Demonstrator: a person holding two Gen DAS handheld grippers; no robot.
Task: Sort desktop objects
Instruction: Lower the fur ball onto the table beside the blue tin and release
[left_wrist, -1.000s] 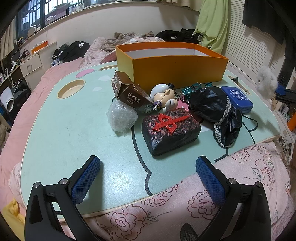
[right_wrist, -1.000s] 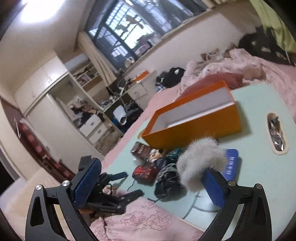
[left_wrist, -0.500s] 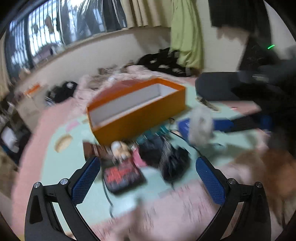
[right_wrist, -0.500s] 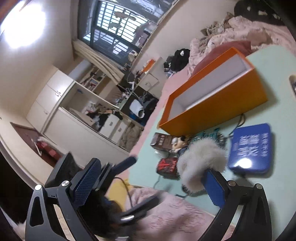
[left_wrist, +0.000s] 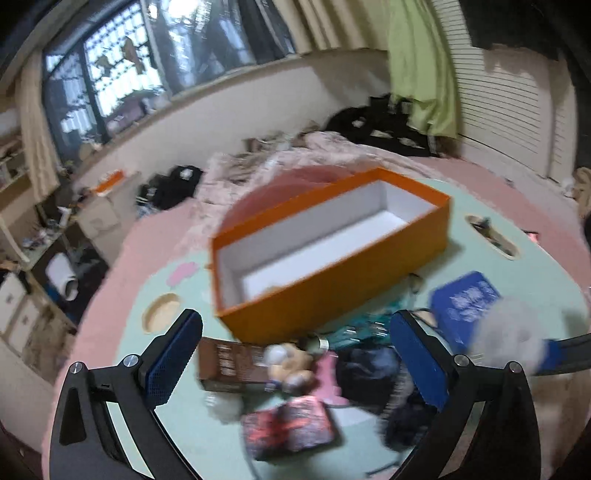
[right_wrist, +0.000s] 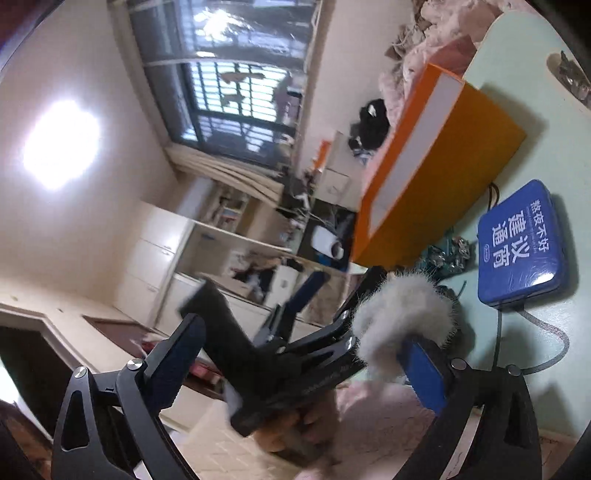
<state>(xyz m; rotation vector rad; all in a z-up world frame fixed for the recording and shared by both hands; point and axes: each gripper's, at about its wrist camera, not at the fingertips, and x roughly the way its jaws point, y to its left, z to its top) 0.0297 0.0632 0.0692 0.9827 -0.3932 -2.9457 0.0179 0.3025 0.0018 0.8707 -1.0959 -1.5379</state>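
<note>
Both claws gaping wide, nothing gripped — left claw (left_wrist: 291, 354) hovers over the clutter beside the empty orange box (left_wrist: 332, 254) on the table (left_wrist: 535, 273), so next it's picking something, probably the brown carton (left_wrist: 229, 365).

The right gripper (right_wrist: 299, 363) has its fingers wide apart. A fluffy grey-white fur ball (right_wrist: 402, 314) sits against its right blue pad (right_wrist: 424, 373). Near the ball lies a flat blue tin (right_wrist: 521, 240), just beside a long orange cardboard box (right_wrist: 443, 158). The other black gripper (right_wrist: 291, 339) is close in front.
</note>
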